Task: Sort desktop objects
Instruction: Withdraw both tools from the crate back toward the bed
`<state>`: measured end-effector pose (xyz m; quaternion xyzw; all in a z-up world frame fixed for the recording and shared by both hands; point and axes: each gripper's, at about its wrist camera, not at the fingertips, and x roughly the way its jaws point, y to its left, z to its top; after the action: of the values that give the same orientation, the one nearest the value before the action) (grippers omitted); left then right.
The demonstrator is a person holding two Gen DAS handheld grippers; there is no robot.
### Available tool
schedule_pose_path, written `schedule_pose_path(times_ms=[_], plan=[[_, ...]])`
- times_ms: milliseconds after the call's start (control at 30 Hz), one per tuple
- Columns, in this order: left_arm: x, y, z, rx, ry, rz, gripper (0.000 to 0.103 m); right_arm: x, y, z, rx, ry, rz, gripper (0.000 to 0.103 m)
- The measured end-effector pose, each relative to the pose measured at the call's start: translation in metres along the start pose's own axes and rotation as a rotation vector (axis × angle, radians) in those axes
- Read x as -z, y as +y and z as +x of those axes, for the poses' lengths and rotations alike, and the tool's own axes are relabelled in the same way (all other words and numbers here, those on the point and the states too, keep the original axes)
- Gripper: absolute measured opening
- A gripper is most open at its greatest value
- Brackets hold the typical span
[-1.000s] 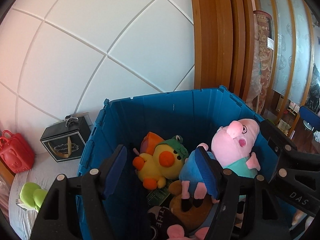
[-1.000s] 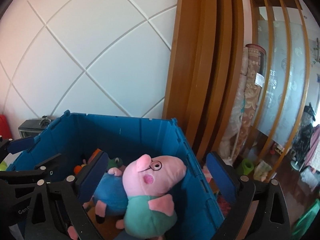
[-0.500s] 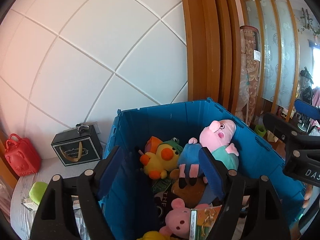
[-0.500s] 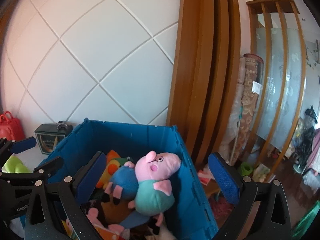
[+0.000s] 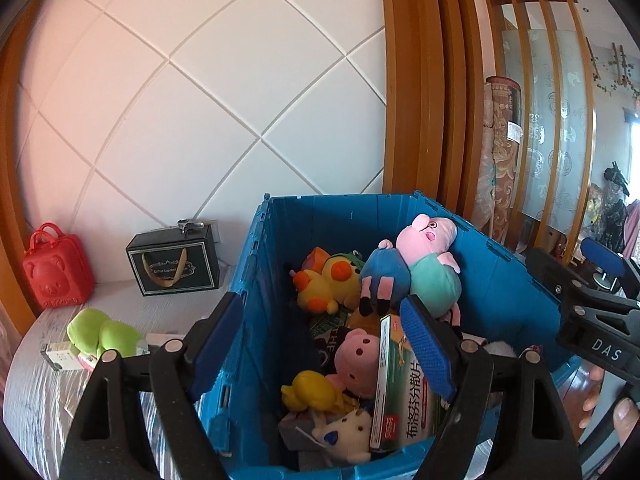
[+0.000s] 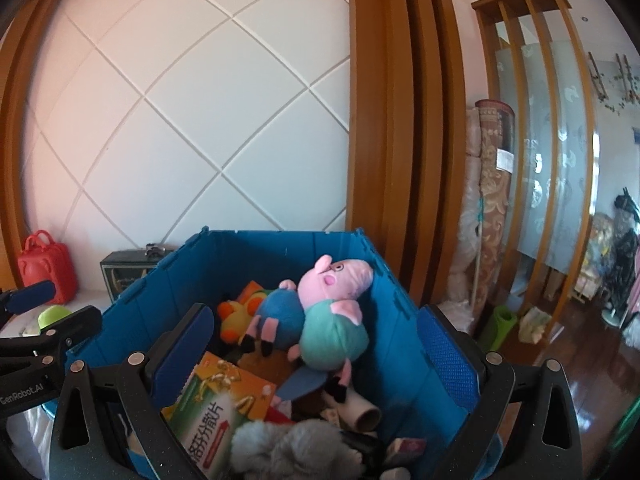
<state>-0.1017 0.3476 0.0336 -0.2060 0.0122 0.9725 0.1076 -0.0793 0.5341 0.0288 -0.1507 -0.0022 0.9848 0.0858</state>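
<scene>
A blue crate (image 5: 500,280) is seen on a plastic-covered surface (image 5: 36,412), packed with plush toys. The pink pig plush (image 5: 430,260) in a teal shirt is propped against the far right wall of the crate, with a blue plush (image 5: 384,276) touching it on the left and a yellow duck plush (image 5: 328,280) further left. Nearer, a small pink pig plush (image 5: 358,354), a yellow toy (image 5: 312,392) and a white plush (image 5: 348,430) are piled up; an upright medicine box (image 5: 404,384) is wedged beside them.

The left gripper (image 5: 324,344) is released; its jaws have just been opening, and nothing is pressed by the pads, one on each side of the crate's left wall. The right gripper (image 6: 320,344) is held wide over the crate, nothing gripped; a grey plush (image 6: 288,448) lies near below it.

Left of the crate, a green plush (image 5: 104,334) lies on the surface, with a black gift box (image 5: 174,264) and a red case (image 5: 56,268) set far against the wall.
</scene>
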Motion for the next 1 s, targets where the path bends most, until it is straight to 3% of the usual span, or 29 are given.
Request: schedule_pose_path(times_ms=[133, 433, 600, 800, 1000], plan=[[0.017, 0.014, -0.019, -0.058, -0.033, -0.006, 0.081, 0.018, 0.009, -0.023, 0.001, -0.071, 0.021, 0.103], [0.059, 0.041, -0.051, -0.050, -0.024, 0.051, 0.081, 0.048, 0.048, -0.074, 0.061, -0.240, 0.008, 0.103], [0.073, 0.078, -0.078, -0.012, -0.022, 0.052, 0.081, 0.057, 0.082, -0.095, -0.027, -0.178, 0.035, 0.103], [0.098, 0.147, -0.115, 0.023, 0.006, 0.006, 0.081, 0.079, 0.156, -0.141, -0.026, -0.155, 0.003, 0.103], [0.133, 0.203, -0.142, 0.011, 0.032, 0.001, 0.081, 0.109, 0.227, -0.174, -0.028, -0.104, -0.040, 0.103]])
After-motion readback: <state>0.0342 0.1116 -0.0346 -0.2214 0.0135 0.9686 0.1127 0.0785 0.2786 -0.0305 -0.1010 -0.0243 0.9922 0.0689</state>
